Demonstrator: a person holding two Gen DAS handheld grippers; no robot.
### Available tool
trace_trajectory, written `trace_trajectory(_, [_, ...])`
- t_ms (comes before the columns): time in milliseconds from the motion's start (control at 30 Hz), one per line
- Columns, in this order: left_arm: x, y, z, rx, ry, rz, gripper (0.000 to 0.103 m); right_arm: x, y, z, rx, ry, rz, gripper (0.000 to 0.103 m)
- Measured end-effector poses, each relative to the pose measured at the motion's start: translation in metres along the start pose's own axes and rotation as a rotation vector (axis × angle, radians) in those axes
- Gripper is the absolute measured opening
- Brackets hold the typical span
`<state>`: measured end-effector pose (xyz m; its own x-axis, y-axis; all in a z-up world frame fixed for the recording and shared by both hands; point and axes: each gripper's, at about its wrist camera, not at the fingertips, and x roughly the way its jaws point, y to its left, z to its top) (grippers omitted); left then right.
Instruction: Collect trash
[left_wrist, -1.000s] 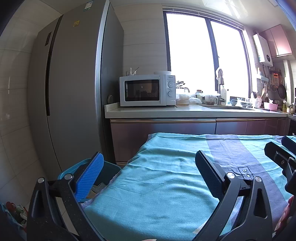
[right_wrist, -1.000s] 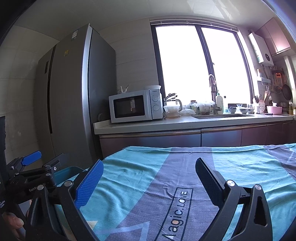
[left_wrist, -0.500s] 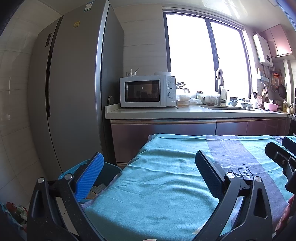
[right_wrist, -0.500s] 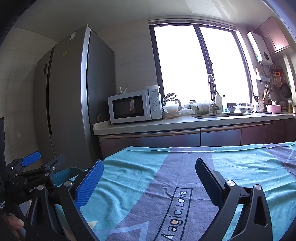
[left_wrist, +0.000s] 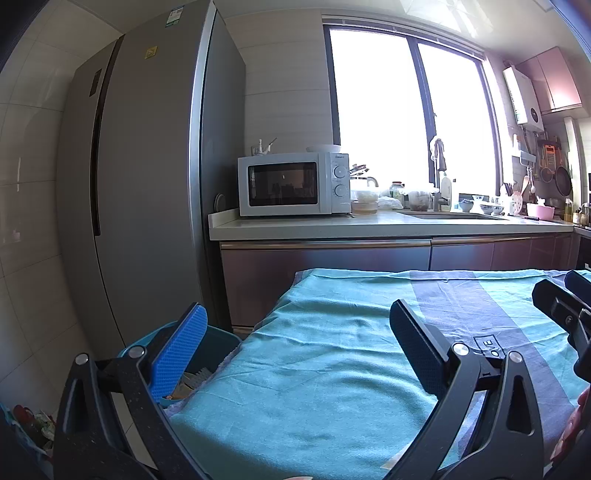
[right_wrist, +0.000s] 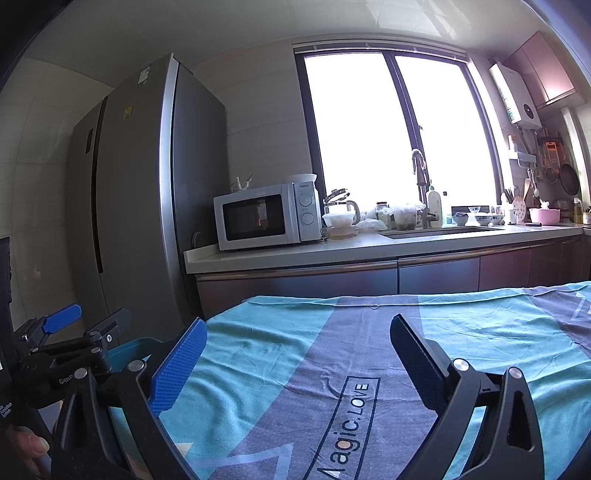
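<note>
Both the left tongs and the right tongs gape wide and empty above the teal cloth. The blue trash bin sits on the floor just beside the cloth's left edge, below the refrigerator.

left claw: agape, empty | right claw: agape, empty

I count two grippers: my left gripper and right gripper. One cloth covers the bench, one teal bin sits off its left edge, one fridge, one microwave.
</note>
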<state>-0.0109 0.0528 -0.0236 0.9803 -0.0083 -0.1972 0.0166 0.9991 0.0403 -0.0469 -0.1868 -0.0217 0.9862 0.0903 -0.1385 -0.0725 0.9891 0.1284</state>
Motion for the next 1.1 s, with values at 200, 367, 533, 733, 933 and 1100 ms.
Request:
trace_trajectory(200, [0.0013,-0.0010,0.0010,0.003,0.000,-0.001,0.097,-0.0012,0.0010,-0.0004,-0.001,-0.003,-0.003,0.096])
trace_trajectory(367, [0.0011,-0.0011,0.0010,0.002,0.000,-0.003,0.097,-0.0016,0.0017,-0.0009,0.000,-0.001,-0.004,0.096])
trace_trajectory(533, [0.0020,-0.0020,0.0013,0.003,0.000,-0.001,0.097,-0.0022,0.0029,-0.0008,0.002,-0.002,-0.005,0.096])
trace_trajectory(733, [0.0042,-0.0024,0.0005,0.004,0.004,-0.002,0.097,-0.0032,0.0033,-0.0011,0.007,0.000,-0.007,0.096])
trace_trajectory(933, [0.0046,-0.0031,-0.0006,0.004,0.006,-0.004,0.097,-0.0031,0.0032,-0.0011,0.008,0.000,-0.008,0.096])
trace_trajectory(1100, [0.0043,-0.0033,-0.0015,0.006,0.008,-0.004,0.097,-0.0031,0.0032,-0.0023,0.013,0.001,-0.011,0.096])
